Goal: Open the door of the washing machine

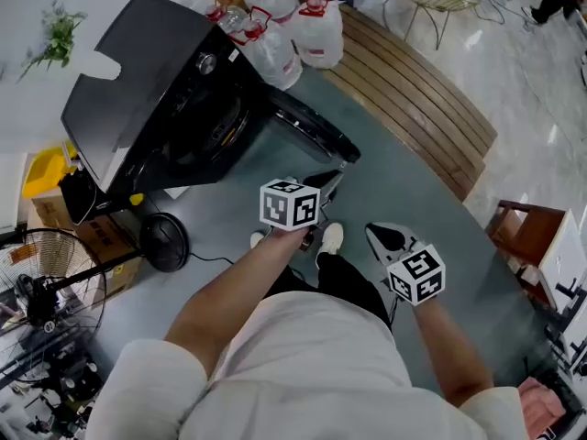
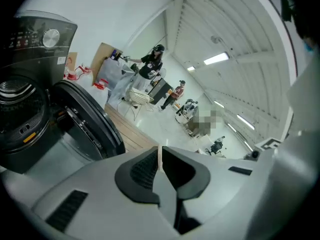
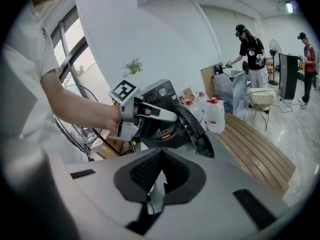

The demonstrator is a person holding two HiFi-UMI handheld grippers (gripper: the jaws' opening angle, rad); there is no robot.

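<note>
The black washing machine (image 1: pixel 156 99) stands at the upper left of the head view, and its round door (image 1: pixel 312 128) hangs open, swung out to the right. My left gripper (image 1: pixel 324 183) is shut on nothing, just below the door's free edge and apart from it. In the left gripper view the open door (image 2: pixel 85 126) and the drum opening (image 2: pixel 20 109) lie to the left. My right gripper (image 1: pixel 383 237) hangs lower right, shut and empty. The right gripper view shows the left gripper (image 3: pixel 150 111) in front of the machine (image 3: pixel 162 91) and its door (image 3: pixel 197 131).
Several water jugs (image 1: pixel 293 26) stand behind the machine beside a curved wooden slat bench (image 1: pixel 413 99). A floor fan (image 1: pixel 46 291), a round black base (image 1: pixel 165 241) and cardboard boxes (image 1: pixel 55 214) sit at the left. A brown chair (image 1: pixel 523 232) is at the right. People stand far off (image 3: pixel 252 51).
</note>
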